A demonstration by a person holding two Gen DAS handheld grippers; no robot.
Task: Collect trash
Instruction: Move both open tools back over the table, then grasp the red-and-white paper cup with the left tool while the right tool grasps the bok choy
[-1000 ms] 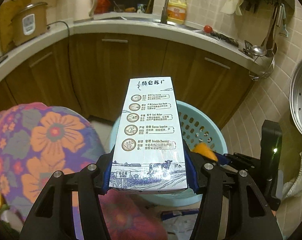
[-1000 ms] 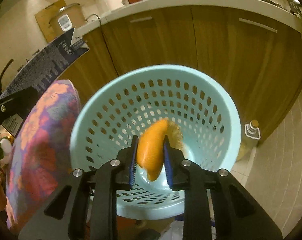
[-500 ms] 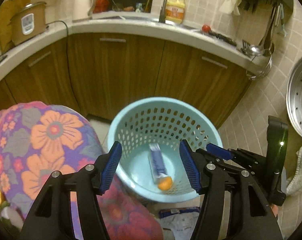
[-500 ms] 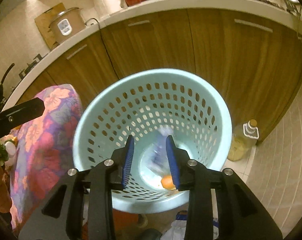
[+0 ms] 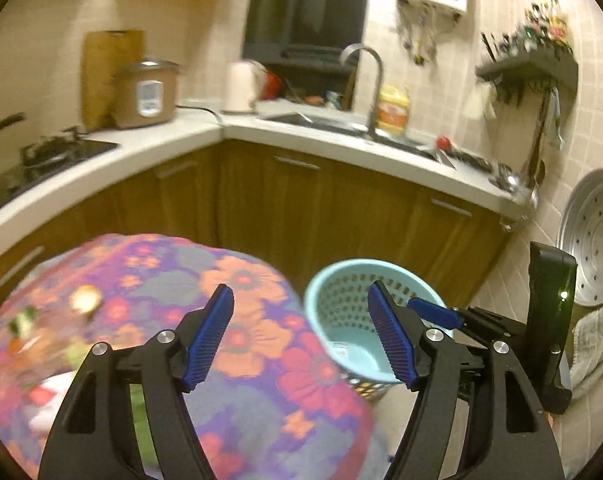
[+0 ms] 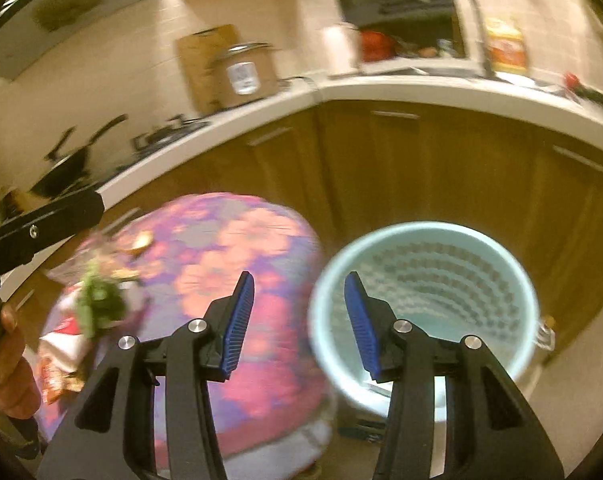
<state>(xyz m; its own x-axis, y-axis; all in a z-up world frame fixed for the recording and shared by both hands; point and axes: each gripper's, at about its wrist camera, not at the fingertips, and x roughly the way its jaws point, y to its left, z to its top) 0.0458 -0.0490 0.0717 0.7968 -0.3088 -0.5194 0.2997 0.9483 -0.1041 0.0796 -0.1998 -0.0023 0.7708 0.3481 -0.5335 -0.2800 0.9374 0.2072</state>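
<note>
A floral-clothed table carries scraps at its left end; the blue basket stands just beside it. Both the left hand-held gripper and right hand-held gripper are opening, jaws empty.

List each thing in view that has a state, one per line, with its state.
Left hand-held gripper: jaws opening, nothing between them.
Right hand-held gripper: jaws opening, nothing between them.
Blue basket: upright on the floor beside the table.
Floral-cloth table: scraps lying on its far left part.
Leafy scraps: loose on the cloth, blurred.
Cabinet doors: closed.
</note>
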